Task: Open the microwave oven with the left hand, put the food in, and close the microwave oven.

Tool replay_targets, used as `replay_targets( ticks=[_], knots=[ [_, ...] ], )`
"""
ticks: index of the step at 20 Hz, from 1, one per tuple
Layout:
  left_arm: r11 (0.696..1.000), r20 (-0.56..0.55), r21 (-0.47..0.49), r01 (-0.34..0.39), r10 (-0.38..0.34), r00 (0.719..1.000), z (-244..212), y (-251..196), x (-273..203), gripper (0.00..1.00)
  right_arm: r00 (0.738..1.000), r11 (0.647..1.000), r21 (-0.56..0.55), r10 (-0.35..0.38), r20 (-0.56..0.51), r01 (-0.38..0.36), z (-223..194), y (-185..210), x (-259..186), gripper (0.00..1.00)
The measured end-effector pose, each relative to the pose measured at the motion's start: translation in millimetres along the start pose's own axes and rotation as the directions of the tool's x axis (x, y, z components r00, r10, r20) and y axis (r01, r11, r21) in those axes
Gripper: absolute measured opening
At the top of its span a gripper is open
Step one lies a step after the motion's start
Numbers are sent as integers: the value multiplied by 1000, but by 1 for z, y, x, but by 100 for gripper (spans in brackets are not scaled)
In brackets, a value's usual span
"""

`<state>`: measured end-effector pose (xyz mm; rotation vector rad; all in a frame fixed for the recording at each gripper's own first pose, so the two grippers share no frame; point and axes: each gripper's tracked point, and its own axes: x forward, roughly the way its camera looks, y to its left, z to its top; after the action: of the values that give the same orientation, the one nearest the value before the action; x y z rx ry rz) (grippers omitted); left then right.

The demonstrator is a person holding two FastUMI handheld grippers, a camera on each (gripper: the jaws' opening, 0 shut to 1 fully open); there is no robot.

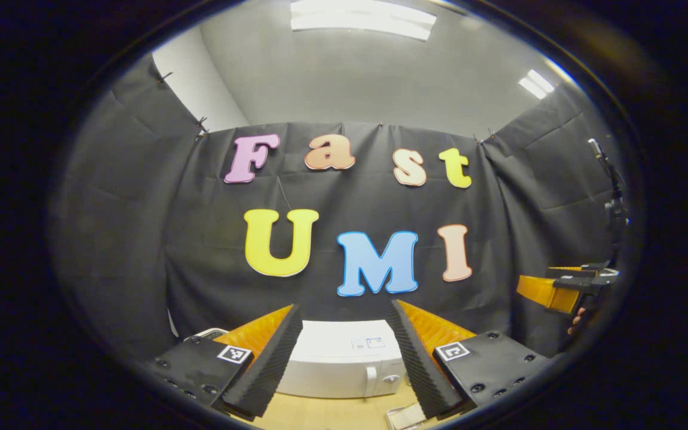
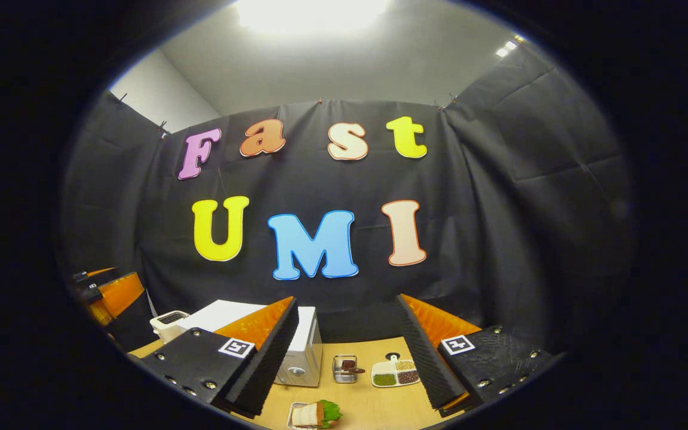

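Wooden table [image 1: 332,412] bears the microwave [image 1: 344,358], framed beyond the spread left gripper [image 1: 344,358].

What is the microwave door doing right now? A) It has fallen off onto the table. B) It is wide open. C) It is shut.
C: in the left gripper view the white microwave sits on the wooden table with its door flat and closed, and the left gripper is open in front of it.
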<state>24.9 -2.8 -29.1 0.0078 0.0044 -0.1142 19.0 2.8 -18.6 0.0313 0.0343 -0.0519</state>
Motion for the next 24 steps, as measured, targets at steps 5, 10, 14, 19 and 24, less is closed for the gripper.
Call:
replay_targets(
  ticks=[5,10,14,19,24],
  knots=[
    [994,-39,-71,88,-90,995,-50,-13,20,96,999,999,-24,-45,-10,45,-10,0,-3,98],
    [995,-139,-64,73,-81,987,-139,-22,52,95,1000,999,-45,-9,-19,8,-24,-3,4,98],
    [994,-233,-55,91,-102,967,-216,-45,79,98,998,999,-49,-2,-69,-2,-45,-13,21,98],
    [994,-352,-52,100,-112,929,-296,-59,122,96,993,998,-68,-10,-120,2,-65,-29,41,98],
    [994,-460,-76,79,-105,882,-363,-64,161,90,986,997,-77,-34,-166,21,-82,-44,53,98]
  ],
)
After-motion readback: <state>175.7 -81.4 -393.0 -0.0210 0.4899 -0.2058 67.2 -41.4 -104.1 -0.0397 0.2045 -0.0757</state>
